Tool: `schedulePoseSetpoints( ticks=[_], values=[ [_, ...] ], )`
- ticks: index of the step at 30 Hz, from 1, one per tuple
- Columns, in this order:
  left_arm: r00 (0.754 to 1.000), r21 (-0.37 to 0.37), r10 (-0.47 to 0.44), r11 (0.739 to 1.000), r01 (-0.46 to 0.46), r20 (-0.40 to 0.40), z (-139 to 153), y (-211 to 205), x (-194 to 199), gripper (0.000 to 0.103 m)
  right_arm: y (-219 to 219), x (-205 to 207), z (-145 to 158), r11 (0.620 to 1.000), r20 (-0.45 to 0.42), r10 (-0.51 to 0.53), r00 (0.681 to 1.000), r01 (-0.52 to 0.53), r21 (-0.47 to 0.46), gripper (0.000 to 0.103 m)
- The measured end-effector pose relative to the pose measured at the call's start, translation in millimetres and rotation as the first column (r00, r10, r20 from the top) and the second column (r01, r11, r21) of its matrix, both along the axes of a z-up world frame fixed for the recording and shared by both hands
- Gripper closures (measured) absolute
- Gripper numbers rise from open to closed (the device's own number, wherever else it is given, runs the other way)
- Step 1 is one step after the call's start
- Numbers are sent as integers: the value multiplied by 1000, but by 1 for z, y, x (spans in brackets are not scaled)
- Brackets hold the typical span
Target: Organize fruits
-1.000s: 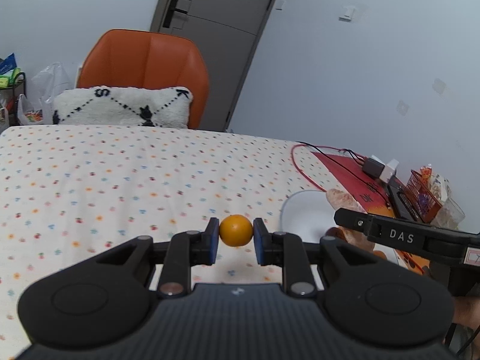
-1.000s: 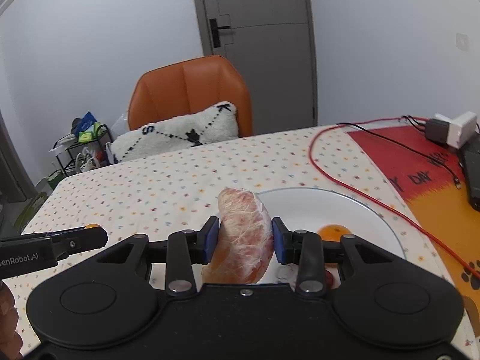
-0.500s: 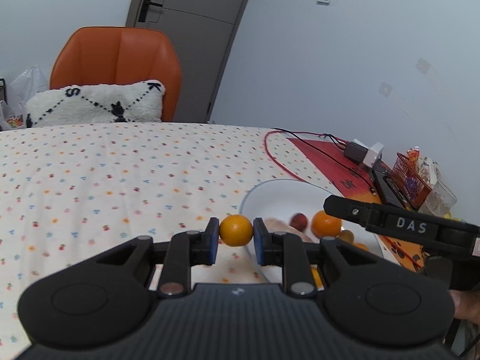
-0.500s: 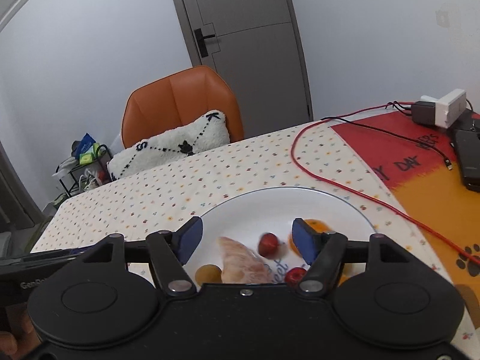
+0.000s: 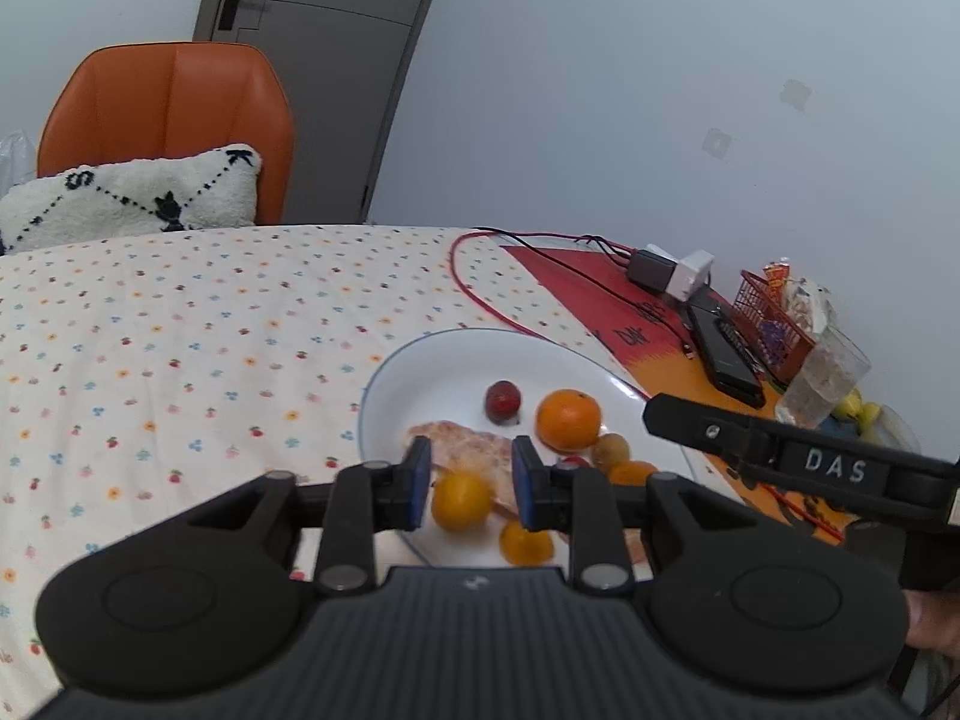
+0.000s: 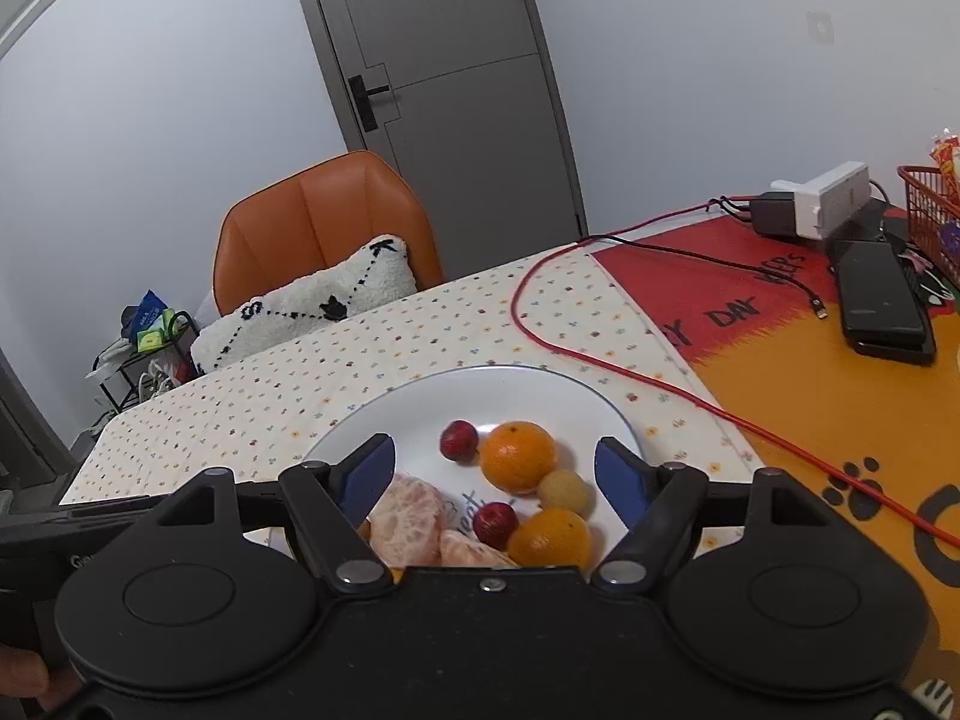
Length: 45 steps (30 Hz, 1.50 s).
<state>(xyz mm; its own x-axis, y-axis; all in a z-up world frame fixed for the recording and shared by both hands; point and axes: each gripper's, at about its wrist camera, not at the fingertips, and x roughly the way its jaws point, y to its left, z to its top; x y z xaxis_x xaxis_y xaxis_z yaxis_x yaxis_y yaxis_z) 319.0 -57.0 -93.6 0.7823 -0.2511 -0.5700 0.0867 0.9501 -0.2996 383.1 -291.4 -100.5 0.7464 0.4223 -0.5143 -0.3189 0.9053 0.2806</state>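
A white plate (image 5: 420, 372) (image 6: 528, 384) on the dotted tablecloth holds a big orange (image 6: 517, 456), two red plums (image 6: 459, 440), a yellowish fruit (image 6: 563, 491), a smaller orange (image 6: 549, 537) and peeled citrus segments (image 6: 405, 519). My left gripper (image 5: 471, 480) hangs over the plate's near rim with its jaws opening. A small orange (image 5: 461, 501), blurred, sits low between the pads, and they no longer press it. My right gripper (image 6: 495, 474) stands wide over the fruit, its jaws still opening, with nothing held. One of its fingers (image 5: 780, 456) crosses the left wrist view.
A red cable (image 6: 600, 354) loops past the plate's right side. On the red and orange mat lie a charger (image 6: 822, 198), a black power bank (image 6: 879, 300), a red basket (image 5: 774, 324) and a glass (image 5: 825, 378). An orange chair with a cushion (image 5: 132, 198) stands behind the table.
The right gripper let the wrapped peeled segment drop onto the plate and opened wide. The left gripper moved over the plate, its jaws parted, and the small orange slipped lower.
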Motion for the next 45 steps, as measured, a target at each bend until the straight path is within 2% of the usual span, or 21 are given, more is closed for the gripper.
schedulePoseSetpoints(
  ticks=[6, 10, 15, 18, 21, 25, 35, 42, 45],
  values=[
    [999, 11, 54, 998, -54, -1, 7, 12, -9, 54, -2, -7, -5, 1000, -9, 0, 1000, 0, 7, 26],
    [996, 17, 87, 996, -87, 0, 12, 21, -18, 48, -1, -12, -6, 1000, -15, 9, 1000, -9, 18, 24],
    [993, 27, 119, 993, -119, 9, 19, 28, -33, 33, 4, -22, -2, 999, -6, 28, 1000, -28, 21, 19],
    [992, 29, 128, 991, -128, 16, 23, 32, -43, 28, 7, -30, 1, 999, 1, 39, 999, -39, 21, 15],
    [991, 33, 132, 991, -133, 20, 28, 35, -53, 23, 9, -38, 4, 999, 8, 44, 999, -44, 25, 11],
    [988, 40, 150, 988, -152, 38, 36, 39, -70, 19, 12, -51, 12, 998, 25, 50, 998, -50, 25, 0],
    [979, 62, 184, 980, -189, 82, 46, 45, -117, 7, 14, -86, 19, 998, 40, 49, 998, -51, 26, 0],
    [979, 68, 177, 980, -184, 99, 49, 48, -148, 0, 19, -113, 21, 998, 49, 69, 996, -69, 10, 0],
    [980, 69, 167, 982, -176, 108, 50, 49, -161, 0, 20, -125, 23, 998, 53, 69, 996, -69, 3, 0]
  ],
)
